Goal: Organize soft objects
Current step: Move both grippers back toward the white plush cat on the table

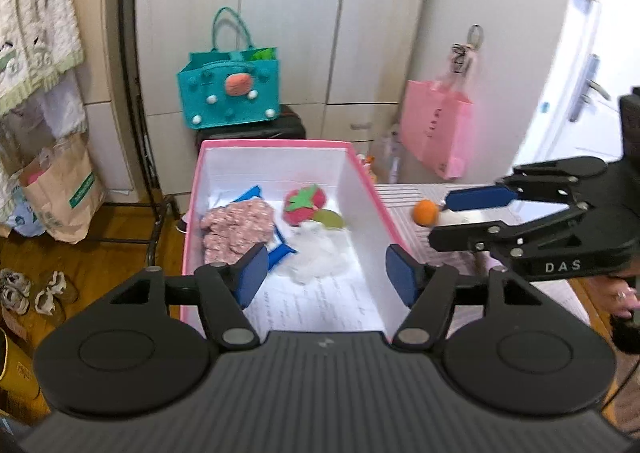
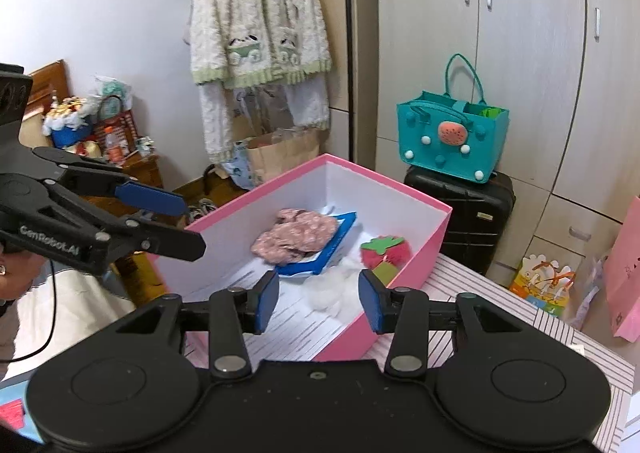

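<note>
Inside pink box (image 2: pixel 404 253): strawberry plush (image 2: pixel 386 251), leaves up.

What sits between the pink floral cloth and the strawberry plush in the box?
A blue-framed flat piece lies between the cloth and strawberry plush, partly under the cloth; clearest from the right wrist.

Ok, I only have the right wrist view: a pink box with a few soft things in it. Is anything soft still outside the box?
Observer: Yes. An orange ball lies on the striped surface, outside the pink box, to its right in the left wrist view.
Operator: Is it near either tongs?
Observer: It shows right by the tips of the right tongs, whose jaws stand open with nothing between them.
Operator: And that pink bag at my right edge, what holds it up?
Observer: The pink bag hangs from a hook on the cabinet front.
</note>
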Demonstrator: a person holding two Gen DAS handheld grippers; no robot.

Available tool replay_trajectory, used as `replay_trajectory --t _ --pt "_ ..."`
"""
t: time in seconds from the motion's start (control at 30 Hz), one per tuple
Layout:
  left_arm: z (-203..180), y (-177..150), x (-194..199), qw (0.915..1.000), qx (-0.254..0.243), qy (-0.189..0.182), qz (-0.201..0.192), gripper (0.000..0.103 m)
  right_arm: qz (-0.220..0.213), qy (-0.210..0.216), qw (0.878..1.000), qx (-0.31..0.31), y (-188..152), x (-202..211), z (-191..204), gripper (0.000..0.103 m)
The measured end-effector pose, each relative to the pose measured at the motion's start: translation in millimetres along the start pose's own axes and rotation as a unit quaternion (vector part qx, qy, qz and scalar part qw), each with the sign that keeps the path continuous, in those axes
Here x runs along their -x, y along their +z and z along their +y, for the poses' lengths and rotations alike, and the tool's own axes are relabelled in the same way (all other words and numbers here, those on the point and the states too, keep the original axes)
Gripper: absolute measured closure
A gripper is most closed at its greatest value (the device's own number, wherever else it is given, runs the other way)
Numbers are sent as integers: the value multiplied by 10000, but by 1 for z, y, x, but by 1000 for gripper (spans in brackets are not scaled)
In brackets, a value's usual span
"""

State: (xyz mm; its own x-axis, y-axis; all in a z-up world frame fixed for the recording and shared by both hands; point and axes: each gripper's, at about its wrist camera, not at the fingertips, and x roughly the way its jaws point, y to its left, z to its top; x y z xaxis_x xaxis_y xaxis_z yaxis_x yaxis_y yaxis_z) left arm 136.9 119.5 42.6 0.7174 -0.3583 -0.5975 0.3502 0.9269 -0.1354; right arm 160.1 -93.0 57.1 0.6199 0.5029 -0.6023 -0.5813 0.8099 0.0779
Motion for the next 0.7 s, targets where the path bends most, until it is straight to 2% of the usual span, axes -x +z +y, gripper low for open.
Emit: replay_trajectory --t 0.07,0.23,0.33,0.4,0.47,0.57,0.7 --pt "-8 -1 11 10000 -87 -23 6 34 -13 41 10000 47 -2 12 6 39" --pt "-23 0 31 9995 -228 -54 230 28 49 135 9987 487 -9 44 28 39" --pt "-31 -2 41 9990 -358 9 283 24 27 177 9988 451 -15 64 36 37" --pt "-36 -6 47 9988 -407 66 252 21 0 194 9989 424 -21 75 37 29" --pt "-39 -14 52 9991 -349 94 220 19 -16 210 9991 369 -29 84 37 28" --pt "-47 -26 54 9989 -327 48 335 17 122 65 9995 286 -42 92 38 28" --pt "-58 -40 54 9974 -500 -110 504 13 271 -135 9993 234 -60 101 36 21"
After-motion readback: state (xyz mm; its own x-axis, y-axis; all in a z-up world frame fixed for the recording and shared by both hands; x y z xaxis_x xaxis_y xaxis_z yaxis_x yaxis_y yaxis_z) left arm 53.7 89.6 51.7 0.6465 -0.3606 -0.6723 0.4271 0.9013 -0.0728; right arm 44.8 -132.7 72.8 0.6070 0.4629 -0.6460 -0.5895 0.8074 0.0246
